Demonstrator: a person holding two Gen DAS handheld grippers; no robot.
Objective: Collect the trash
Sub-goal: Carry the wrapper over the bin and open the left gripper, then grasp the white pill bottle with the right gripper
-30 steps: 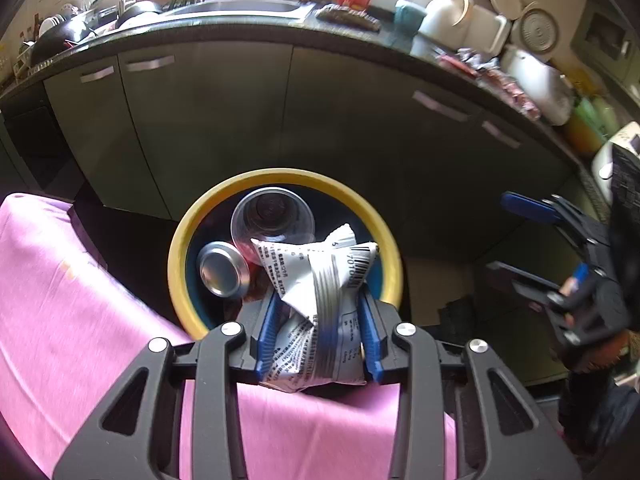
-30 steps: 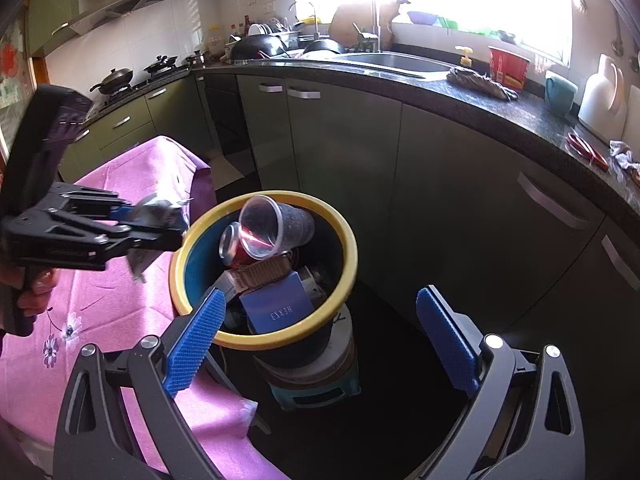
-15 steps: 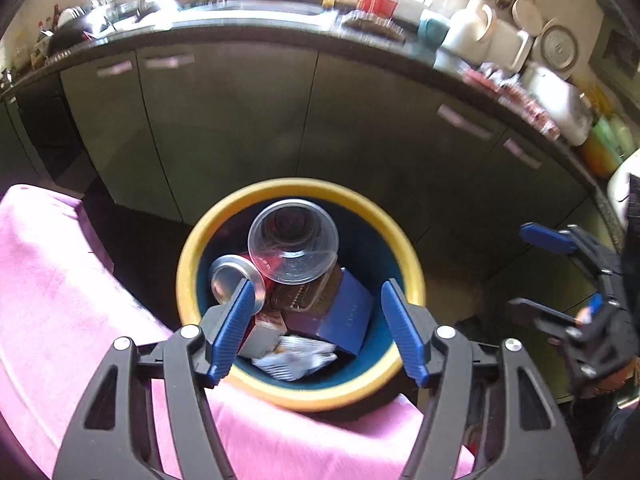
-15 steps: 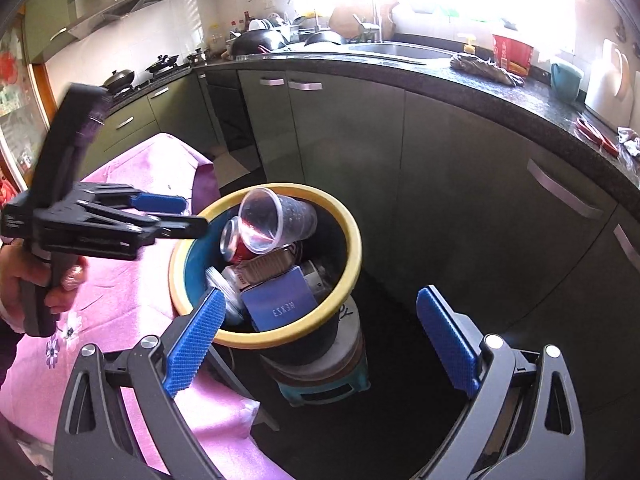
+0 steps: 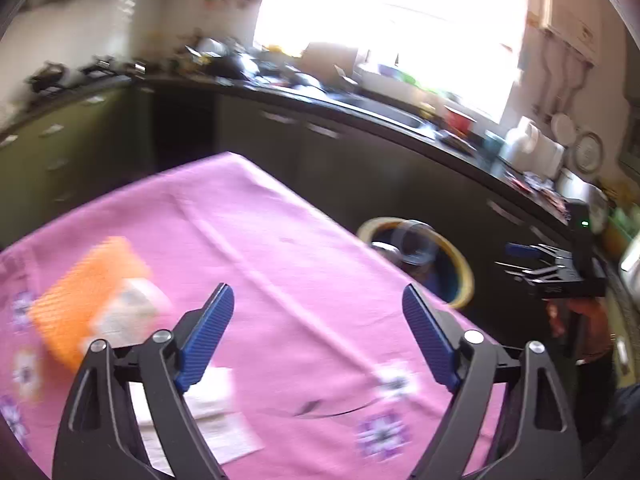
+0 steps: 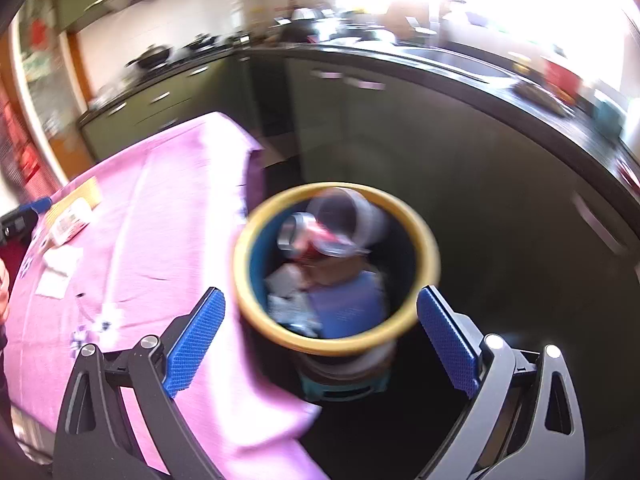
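The left tongs (image 5: 318,336) are spread wide with nothing between the blue pads, pointing low across the pink cloth of the counter (image 5: 280,240), which suits a search for the next piece of litter rather than a carry. What is left to collect lies on the near left of that cloth: an orange packet (image 5: 84,292) with a pale wrapper partly on top of it, and some white paper slips (image 5: 212,420) close under the left finger (image 5: 206,332). The view is smeared, so what these items are, beyond colour and rough shape, is hard to tell. The right tongs (image 6: 320,340) are also spread and empty, hanging above the yellow-rimmed bin (image 6: 256,232) that stands just off the right edge of the counter, on what looks like a small teal stool. That spot makes sense: rubbish can be lifted off the cloth and dropped over the edge in one short reach. The bin already holds a clear plastic cup (image 6: 360,216) lying on its side, a can (image 6: 296,232), a blue box (image 6: 344,304) and crumpled wrappers, so much of the job seems done. My guess is the packet and slips come next, and the thin paper, flat on soft cloth, may be awkward to pinch.
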